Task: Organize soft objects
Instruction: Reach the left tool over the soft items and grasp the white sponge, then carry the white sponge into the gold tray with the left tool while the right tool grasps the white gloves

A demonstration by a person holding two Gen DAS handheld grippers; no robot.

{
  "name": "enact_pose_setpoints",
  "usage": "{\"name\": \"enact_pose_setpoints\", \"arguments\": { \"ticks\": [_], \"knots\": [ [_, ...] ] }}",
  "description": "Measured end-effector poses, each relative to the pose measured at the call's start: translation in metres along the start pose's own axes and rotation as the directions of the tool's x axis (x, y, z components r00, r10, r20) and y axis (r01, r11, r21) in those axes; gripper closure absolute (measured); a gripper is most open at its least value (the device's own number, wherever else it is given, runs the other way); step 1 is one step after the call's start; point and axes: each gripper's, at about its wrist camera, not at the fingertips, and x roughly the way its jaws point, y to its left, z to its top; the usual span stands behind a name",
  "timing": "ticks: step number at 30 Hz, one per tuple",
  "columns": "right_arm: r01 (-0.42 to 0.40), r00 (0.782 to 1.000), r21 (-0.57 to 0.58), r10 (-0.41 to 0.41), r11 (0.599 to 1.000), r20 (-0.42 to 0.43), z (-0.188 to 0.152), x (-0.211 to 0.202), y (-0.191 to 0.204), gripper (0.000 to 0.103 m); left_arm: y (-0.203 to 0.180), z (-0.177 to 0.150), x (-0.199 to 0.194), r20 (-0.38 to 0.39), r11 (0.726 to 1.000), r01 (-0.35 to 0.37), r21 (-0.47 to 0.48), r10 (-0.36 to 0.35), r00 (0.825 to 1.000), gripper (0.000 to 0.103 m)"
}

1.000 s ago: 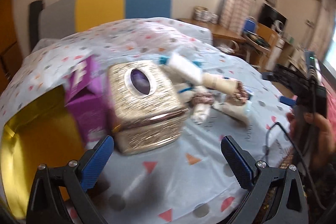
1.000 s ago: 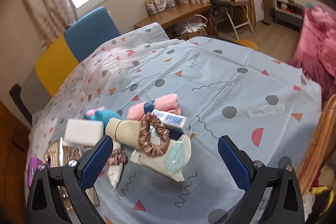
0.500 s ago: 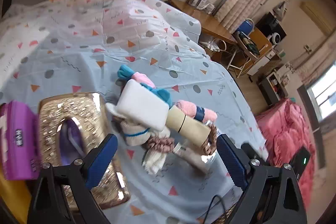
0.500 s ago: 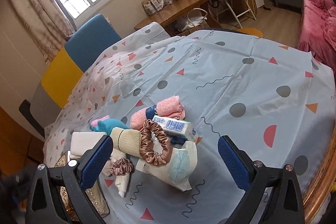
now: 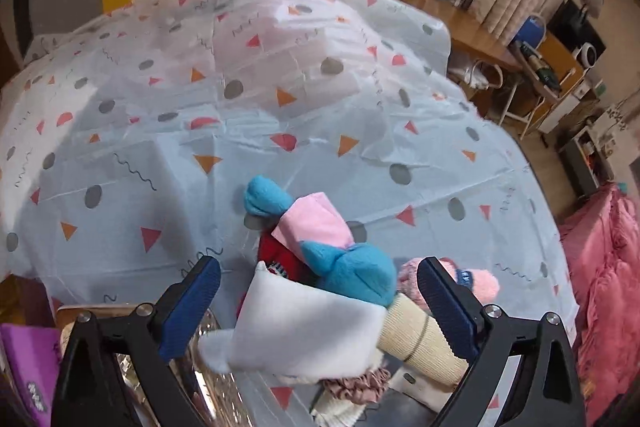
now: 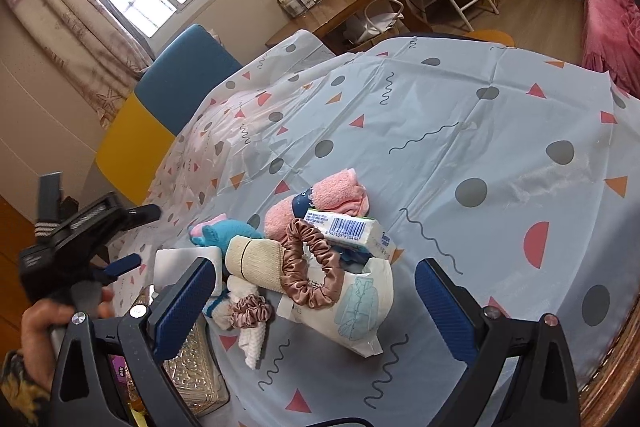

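Pile of soft items is sitting mid-counter on the pale blue plastic cloth w/ triangles and dots [image 6: 460, 147]. All touching or overlapping, none separated yet.

Left tool [image 5: 318, 301] is hanging over the pile's near-left edge, pointing steeply down. Jaws are opening, nearly full width; the white rectangular foam sponge block [image 5: 304, 331] is lying between them in view, but pads not pressing on it. Nothing gripped.

Right tool [image 6: 316, 301] is hovering on the other side of the pile, jaws wide apart, empty. The person's left hand [image 6: 44, 319] is showing at that view's left edge, holding the other tool's handle.

Pile contents as seen:
- blue-and-pink plush toy [image 5: 320, 247], lying on top, just behind the sponge
- rolled beige ribbed cloth [image 6: 256, 259], beside the sponge
- large brown satin scrunchie [image 6: 310, 263], draped over the beige roll and a white plastic pouch w/ coat drawing [image 6: 352, 307]
- small pink scrunchie [image 6: 250, 311], on white fluffy fabric
- rolled pink towel w/ dark band [image 6: 320, 199]
- wrapped tissue pack w/ barcode [image 6: 348, 231]

Gold embossed tissue box [image 6: 192, 371] is standing at the pile's left, purple carton [image 5: 28, 367] beyond it.

Handling est.: sponge is looking light, squashy, non-slippery; should be taken across its short sides, mid-length, w/ a gentle squeeze. Plush is leaning on it, so may tumble when lifted. Satin scrunchies prob. slippery; pinch through the band, not the outer surface.
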Motion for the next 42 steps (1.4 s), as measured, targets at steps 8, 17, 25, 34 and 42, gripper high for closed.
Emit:
{"name": "enact_pose_setpoints", "arguments": {
  "ticks": [8, 17, 25, 34, 42],
  "knots": [
    [0.001, 1.000, 0.007, -0.001, 1.000, 0.001, 0.000, -0.001, -0.001, 0.001, -0.026, -0.048, 0.007, -0.114, 0.959, 0.276, 0.066, -0.268, 0.957, 0.005],
    [0.001, 1.000, 0.034, -0.001, 0.999, 0.009, 0.000, -0.004, -0.006, 0.001, -0.051, -0.102, -0.040, -0.150, 0.898, 0.303, 0.318, -0.268, 0.952, 0.006],
    [-0.007, 1.000, 0.022, 0.007, 1.000, -0.008, 0.000, -0.001, -0.004, 0.001, -0.055, -0.065, -0.050, -0.049, 0.683, 0.029, 0.730, 0.009, 0.999, 0.003],
    [-0.024, 0.999, 0.032, 0.025, 0.999, -0.032, 0.001, 0.003, -0.006, 0.001, -0.078, -0.078, -0.009, -0.105, 0.500, 0.020, 0.866, 0.142, 0.984, 0.002],
    [-0.030, 0.999, 0.042, 0.032, 0.999, -0.042, 0.000, 0.003, -0.007, 0.001, -0.077, -0.081, 0.026, -0.148, 0.552, 0.031, 0.833, 0.168, 0.975, 0.043]
  ]
}}
